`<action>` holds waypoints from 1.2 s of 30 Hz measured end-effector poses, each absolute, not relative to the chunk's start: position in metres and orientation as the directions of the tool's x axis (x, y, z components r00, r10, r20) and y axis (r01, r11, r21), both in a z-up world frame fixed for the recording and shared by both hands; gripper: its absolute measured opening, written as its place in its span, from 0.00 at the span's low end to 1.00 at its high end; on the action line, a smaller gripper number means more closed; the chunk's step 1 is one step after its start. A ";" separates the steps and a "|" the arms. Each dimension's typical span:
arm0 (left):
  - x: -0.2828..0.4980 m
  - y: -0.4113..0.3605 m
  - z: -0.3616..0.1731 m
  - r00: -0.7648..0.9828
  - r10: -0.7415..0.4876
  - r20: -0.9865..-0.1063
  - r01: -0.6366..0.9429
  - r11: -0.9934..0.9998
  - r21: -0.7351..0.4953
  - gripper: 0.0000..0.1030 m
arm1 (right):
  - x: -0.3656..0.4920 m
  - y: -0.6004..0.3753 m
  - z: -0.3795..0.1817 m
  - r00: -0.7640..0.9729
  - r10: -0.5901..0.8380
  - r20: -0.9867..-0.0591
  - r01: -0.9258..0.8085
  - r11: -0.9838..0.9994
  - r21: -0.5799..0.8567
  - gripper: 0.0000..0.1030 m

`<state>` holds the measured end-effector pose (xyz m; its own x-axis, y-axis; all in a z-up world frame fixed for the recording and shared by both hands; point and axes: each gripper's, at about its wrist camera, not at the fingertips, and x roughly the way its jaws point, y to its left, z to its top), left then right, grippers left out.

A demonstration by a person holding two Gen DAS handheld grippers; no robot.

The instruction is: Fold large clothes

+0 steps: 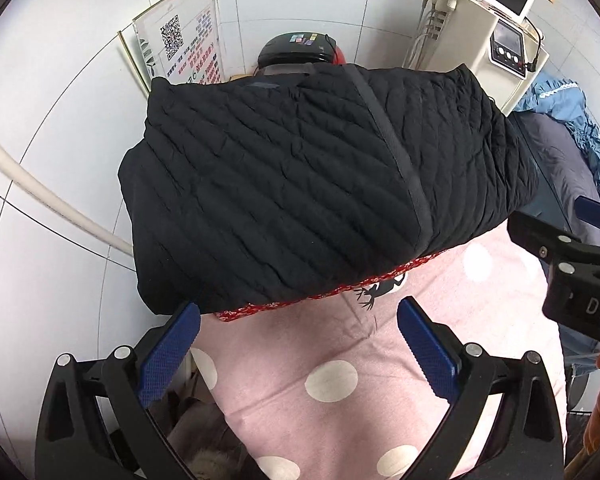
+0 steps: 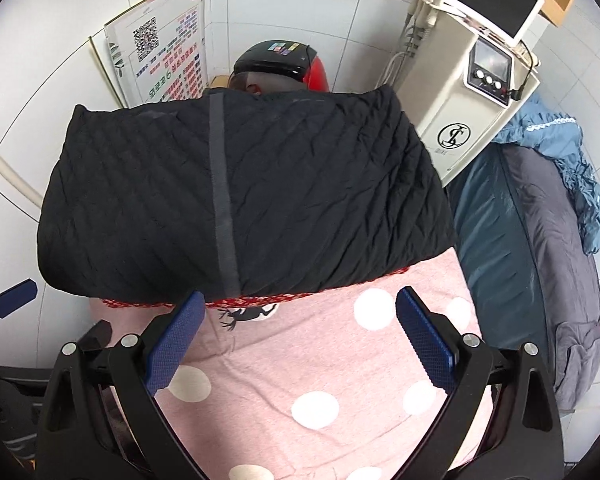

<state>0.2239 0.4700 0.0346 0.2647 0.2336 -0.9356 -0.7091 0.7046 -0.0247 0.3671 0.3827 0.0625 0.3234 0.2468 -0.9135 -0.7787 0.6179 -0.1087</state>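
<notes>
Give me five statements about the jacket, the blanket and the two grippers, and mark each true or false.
1. The black jacket lies folded on the pink blanket. True.
2. The left gripper is shut on the jacket. False: its jaws stand open with nothing between them.
3. A grey strip runs across the jacket's top. True.
4. The blanket has green stripes. False: it is pink with white dots, and a red patterned band shows at the jacket's near edge.
5. The right gripper holds the blanket. False: its jaws are open and hold nothing.
</notes>
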 end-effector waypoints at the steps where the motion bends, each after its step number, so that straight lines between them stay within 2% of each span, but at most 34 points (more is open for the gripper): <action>1: 0.224 0.471 0.033 0.261 0.233 -0.937 -0.711 0.702 -0.023 0.94 | 0.366 0.384 0.061 0.317 0.244 -0.916 -0.781 0.615 -0.107 0.92; 9: 0.226 0.475 0.026 0.237 0.245 -0.940 -0.712 0.703 0.004 0.94 | 0.368 0.392 0.051 0.283 0.229 -0.932 -0.787 0.610 -0.089 0.92; 36: 0.227 0.481 0.020 0.236 0.218 -0.947 -0.724 0.690 -0.022 0.94 | 0.365 0.398 0.043 0.261 0.228 -0.938 -0.797 0.599 -0.076 0.92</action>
<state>0.2269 0.4809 0.0196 0.2365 0.2176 -0.9470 -0.7239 0.6896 -0.0223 0.3646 0.3983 0.0428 0.2610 0.2277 -0.9381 -0.7973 0.5988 -0.0765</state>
